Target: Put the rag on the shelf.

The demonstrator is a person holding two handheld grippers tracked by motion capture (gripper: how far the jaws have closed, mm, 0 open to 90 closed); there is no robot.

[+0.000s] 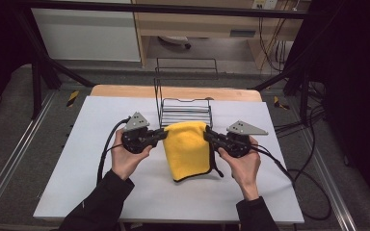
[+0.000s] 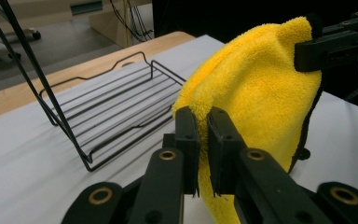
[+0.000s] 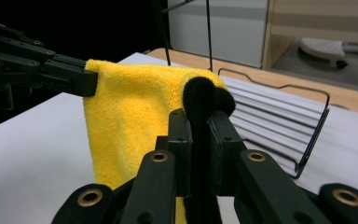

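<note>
Up off the white table point(image 1: 125, 192), a yellow towel point(image 1: 189, 149) hangs just in front of the black wire rack point(image 1: 185, 108), its lower edge draping down to the tabletop. Left of the towel, the left gripper point(image 1: 163, 134) is clamped on its top corner; right of it, the right gripper point(image 1: 207, 134) is pinched on the black-trimmed corner. No writing is readable on towel or rack.
</note>
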